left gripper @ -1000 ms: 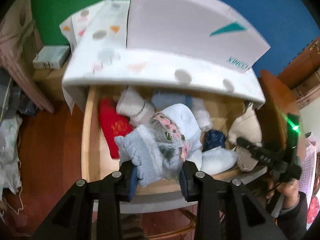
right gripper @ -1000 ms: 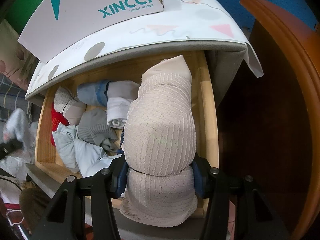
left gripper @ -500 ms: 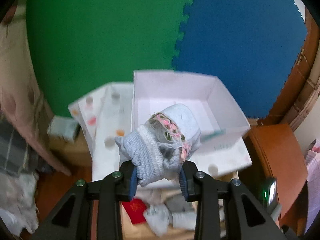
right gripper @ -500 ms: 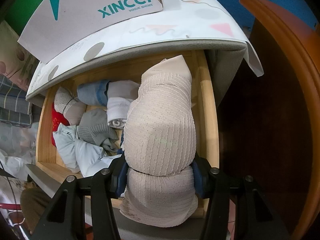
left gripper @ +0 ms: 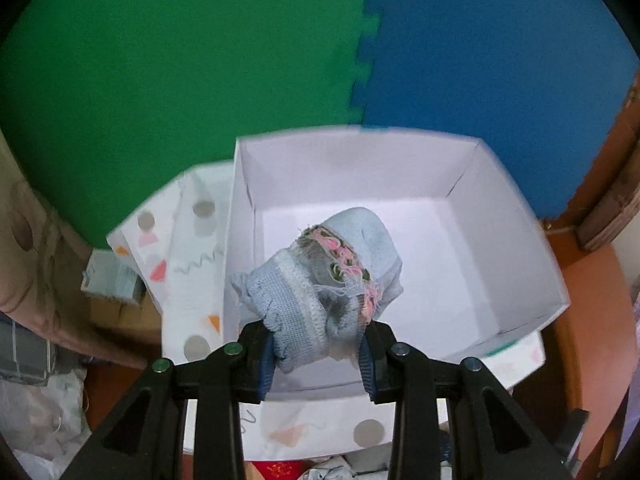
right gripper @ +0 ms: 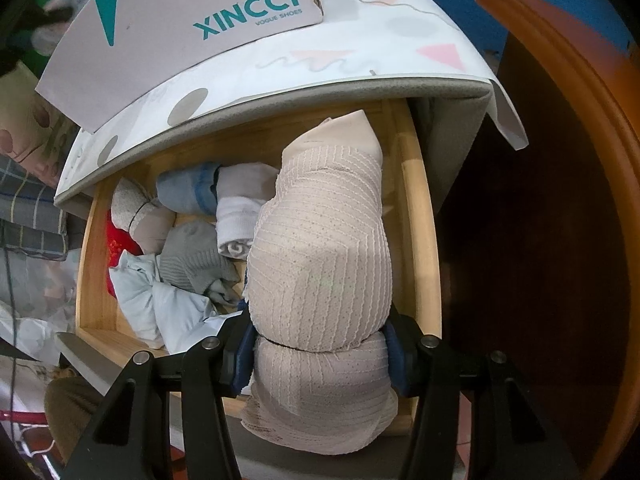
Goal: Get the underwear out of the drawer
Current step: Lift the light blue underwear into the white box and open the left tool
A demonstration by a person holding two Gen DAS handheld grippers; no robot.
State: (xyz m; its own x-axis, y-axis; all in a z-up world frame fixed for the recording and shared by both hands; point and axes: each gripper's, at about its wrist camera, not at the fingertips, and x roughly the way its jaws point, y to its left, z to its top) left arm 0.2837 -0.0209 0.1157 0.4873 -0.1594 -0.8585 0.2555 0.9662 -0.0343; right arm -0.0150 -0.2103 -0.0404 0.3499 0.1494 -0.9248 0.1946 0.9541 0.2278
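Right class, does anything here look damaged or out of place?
Yes: the pale blue underwear clamped in the left gripper over the white box has loose, frayed threads along its pink lace trim. The drawer holds a jumbled heap.

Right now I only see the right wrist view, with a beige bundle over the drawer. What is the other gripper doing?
Observer: The left gripper is shut on a pale blue bundle with pink trim.
Operator: Is it over the drawer too?
Observer: No, it hangs over an open white box on the cabinet top.
Operator: Anything in that box?
Observer: The part I can see is bare white.
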